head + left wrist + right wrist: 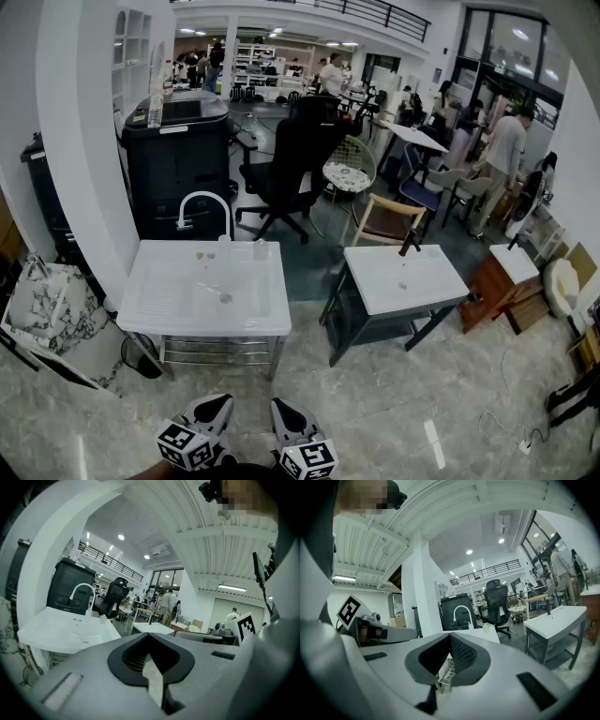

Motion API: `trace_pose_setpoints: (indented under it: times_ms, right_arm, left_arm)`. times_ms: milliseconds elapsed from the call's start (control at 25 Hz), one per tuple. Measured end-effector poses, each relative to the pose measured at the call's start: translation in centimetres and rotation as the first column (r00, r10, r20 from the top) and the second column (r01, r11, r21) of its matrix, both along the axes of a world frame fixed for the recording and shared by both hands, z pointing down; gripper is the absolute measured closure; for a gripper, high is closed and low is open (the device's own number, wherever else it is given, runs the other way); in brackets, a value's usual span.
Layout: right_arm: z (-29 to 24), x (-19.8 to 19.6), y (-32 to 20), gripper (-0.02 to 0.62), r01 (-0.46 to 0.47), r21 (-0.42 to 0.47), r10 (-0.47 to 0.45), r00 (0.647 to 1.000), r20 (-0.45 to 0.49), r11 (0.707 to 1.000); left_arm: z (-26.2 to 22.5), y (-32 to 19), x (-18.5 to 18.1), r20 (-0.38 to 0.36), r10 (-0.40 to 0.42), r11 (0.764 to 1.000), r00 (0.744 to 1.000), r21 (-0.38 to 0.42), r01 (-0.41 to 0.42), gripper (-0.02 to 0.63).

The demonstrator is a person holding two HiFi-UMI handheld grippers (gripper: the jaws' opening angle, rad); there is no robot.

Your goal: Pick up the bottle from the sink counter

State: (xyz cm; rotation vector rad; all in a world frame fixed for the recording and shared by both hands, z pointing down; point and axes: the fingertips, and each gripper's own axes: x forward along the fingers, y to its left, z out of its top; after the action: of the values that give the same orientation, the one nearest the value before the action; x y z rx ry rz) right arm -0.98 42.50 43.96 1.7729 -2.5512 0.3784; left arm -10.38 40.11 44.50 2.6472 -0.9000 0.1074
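Observation:
A small pale bottle (261, 249) stands at the back right of the white sink counter (169, 314), to the right of the curved white faucet (204, 208). The left gripper view shows the bottle (102, 618) far off beyond the basin. The right gripper view has the bottle (486, 626) just as distant. In the head view my left gripper (212, 411) and right gripper (288, 418) sit low at the bottom edge, side by side, well short of the counter. Both are shut with nothing between the jaws, as seen in the left gripper view (150, 644) and the right gripper view (450, 641).
A second white sink table (370, 291) with a dark tap stands to the right. Behind the counter are a black copier (178, 159) and a black office chair (292, 155). A marbled panel (47, 305) leans at the left. Several people stand at the back.

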Motion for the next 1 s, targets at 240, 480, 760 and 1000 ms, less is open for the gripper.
trace_pose_setpoints:
  times_ms: [240, 480, 760, 1000]
  right_arm:
    - [0.5, -1.8, -1.4, 0.589, 0.001, -0.006, -0.001, 1.0, -0.011, 1.0]
    - [0.3, -3.2, -2.1, 0.589, -0.016, 0.002, 0.016, 1.0, 0.015, 1.0]
    - [0.8, -4.8, -1.4, 0.589, -0.07, -0.01, 0.071, 0.997, 0.031, 0.997]
    - [1.7, -5.9, -1.3, 0.589, -0.089, -0.042, 0.089, 0.996, 0.019, 0.995]
  left_arm:
    - [0.6, -1.3, -1.8, -0.007, 0.0, 1.0, 1.0, -0.011, 0.0, 0.607]
    - [0.8, -2.2, -3.7, -0.017, -0.001, 1.0, 1.0, -0.017, 0.001, 0.607]
    - [1.3, -2.0, -5.4, -0.028, 0.034, 0.999, 0.999, -0.023, -0.035, 0.607]
    - [2.3, -2.3, -6.8, -0.043, 0.039, 0.998, 0.998, -0.051, -0.042, 0.607]
